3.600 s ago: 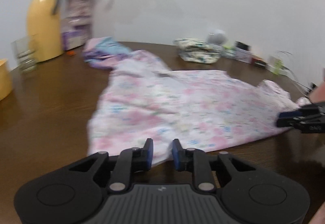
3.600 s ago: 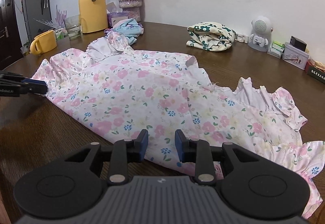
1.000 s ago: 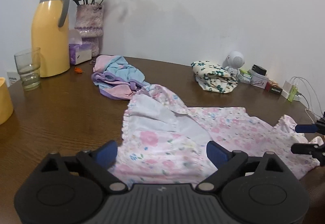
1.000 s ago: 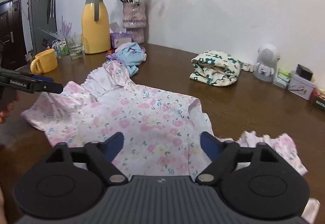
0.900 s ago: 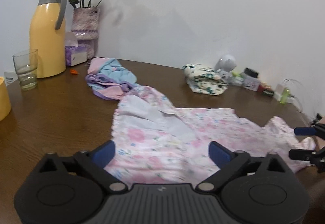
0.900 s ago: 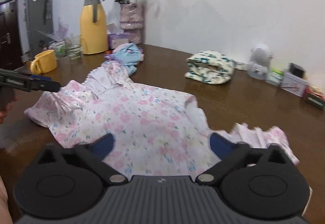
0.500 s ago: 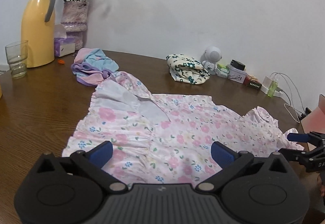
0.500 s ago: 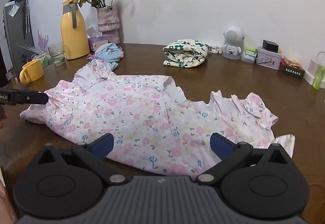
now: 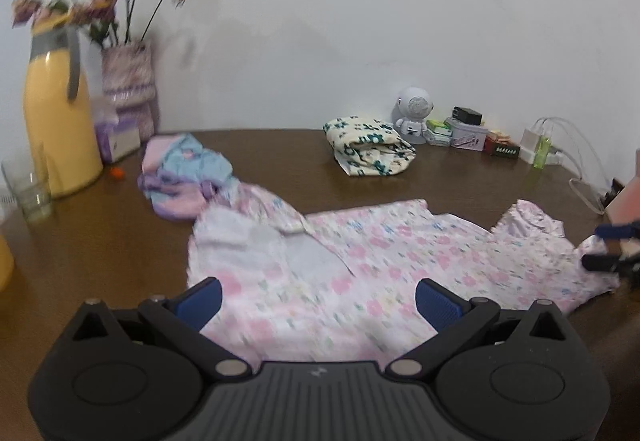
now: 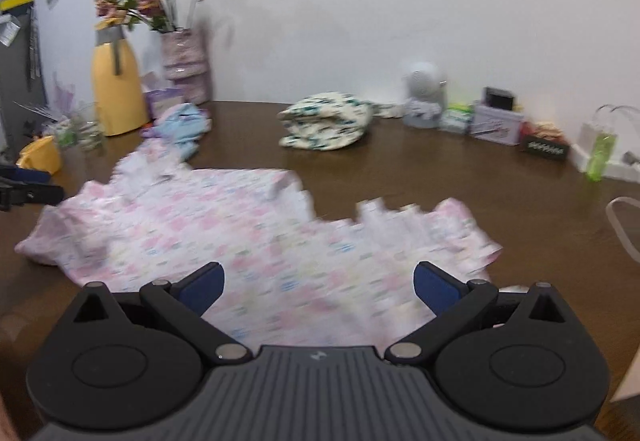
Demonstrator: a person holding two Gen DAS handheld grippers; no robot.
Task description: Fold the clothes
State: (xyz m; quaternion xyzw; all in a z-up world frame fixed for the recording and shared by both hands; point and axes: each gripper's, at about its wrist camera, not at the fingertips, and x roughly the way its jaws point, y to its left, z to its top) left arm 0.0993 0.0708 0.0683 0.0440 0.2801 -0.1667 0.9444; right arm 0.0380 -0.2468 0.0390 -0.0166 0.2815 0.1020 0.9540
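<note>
Looking like the gap between folds on the pink floral cotton dress [image 9: 384, 261], spread mostly flat across the round dark wooden table [image 9: 100, 241], one ruffled part flipped over to show white lining on the far left. Both tools empty-handed right now: left black two-finger gripper with blue pads [image 9: 318, 291] gaping wide over the near hem, jaws just been opening, cloth lying under the gap but nothing pinched. Same deal for the right black gripper with blue pads [image 10: 318, 281], spread wide after just opening, hovering above the ruffled end, fabric below and not clamped.

Next move, at a guess: picking two fresh spots on a long edge, probably hem corner and sleeve side, dropping down, closing on a single layer and carrying it over. Worth grabbing low so only one layer comes up.

Room-wise, pretty decent. Plenty of bare wood behind the dress before hitting the folded cream garment with dark green flowers [image 10: 326, 121]. Tighter on the left, with the crumpled blue, pink and purple garment [image 9: 184, 175] touching the dress's flipped ruffle. Yellow plastic jug [image 9: 56, 121], clear drinking glass [image 9: 28, 189] and small boxes near the wall well apart. Near hem close to the table's front edge, so no dragging that way.
</note>
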